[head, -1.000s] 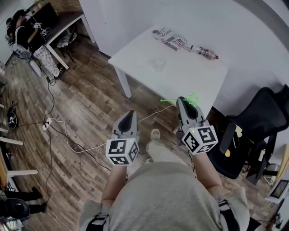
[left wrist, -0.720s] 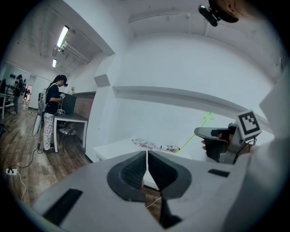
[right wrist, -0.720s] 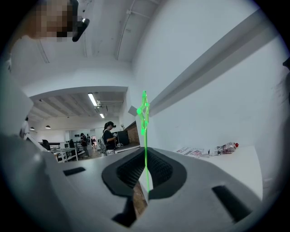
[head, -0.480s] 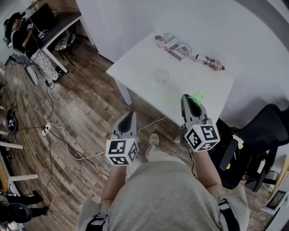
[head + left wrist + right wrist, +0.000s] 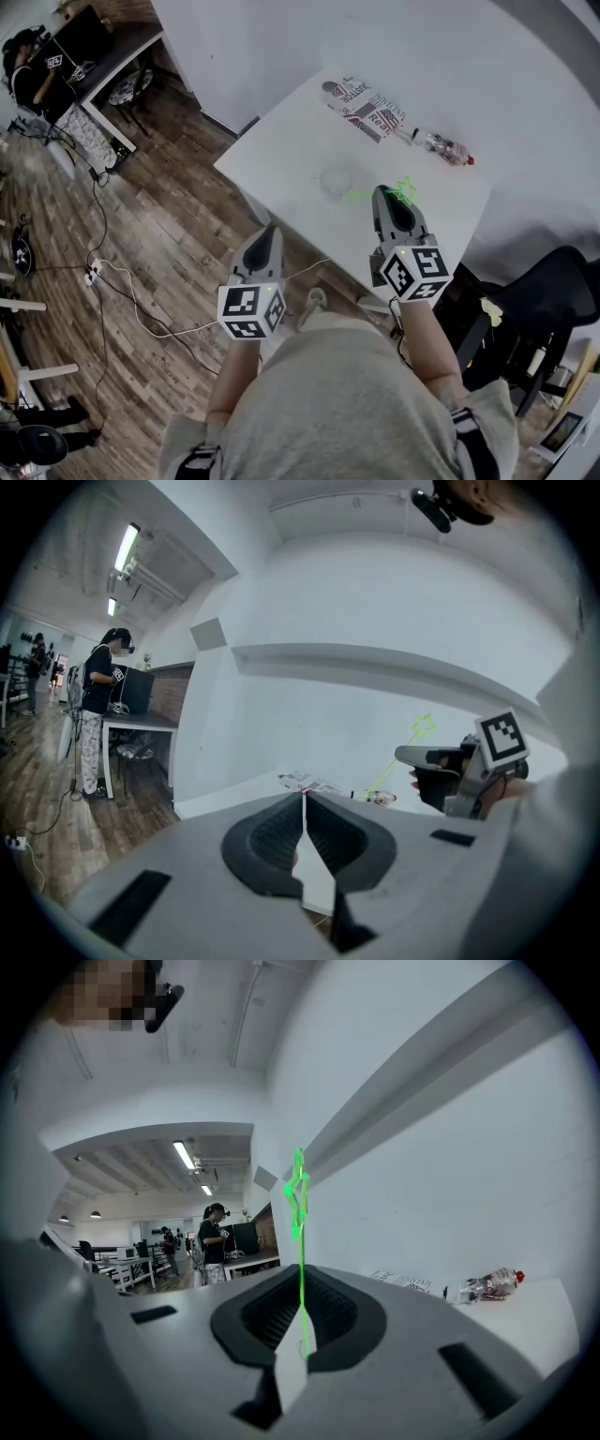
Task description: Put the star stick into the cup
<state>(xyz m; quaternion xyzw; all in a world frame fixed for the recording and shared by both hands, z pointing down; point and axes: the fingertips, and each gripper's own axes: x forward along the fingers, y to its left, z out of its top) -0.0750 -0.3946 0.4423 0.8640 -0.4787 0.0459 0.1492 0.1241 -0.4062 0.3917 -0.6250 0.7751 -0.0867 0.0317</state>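
Note:
My right gripper (image 5: 389,193) is shut on a thin green star stick (image 5: 373,193) and hangs over the white table (image 5: 281,141). The stick's star end (image 5: 405,188) lies just past the jaws. In the right gripper view the green star stick (image 5: 300,1232) rises straight up from between the closed jaws of the right gripper (image 5: 302,1312). A clear cup (image 5: 336,181) stands on the table just left of the stick. My left gripper (image 5: 267,236) hangs shut and empty near the table's front edge; in its own view the left gripper (image 5: 305,799) shows jaws pressed together.
A printed packet (image 5: 367,108) and a plastic bottle (image 5: 439,143) lie at the table's far side. A black chair (image 5: 548,300) stands to the right. Cables (image 5: 141,291) run over the wood floor, and a person (image 5: 26,70) stands by a far desk.
The table has come closer under both grippers. My right gripper with the star stick now sits over the tabletop beside the cup; the left gripper has reached the table's edge.

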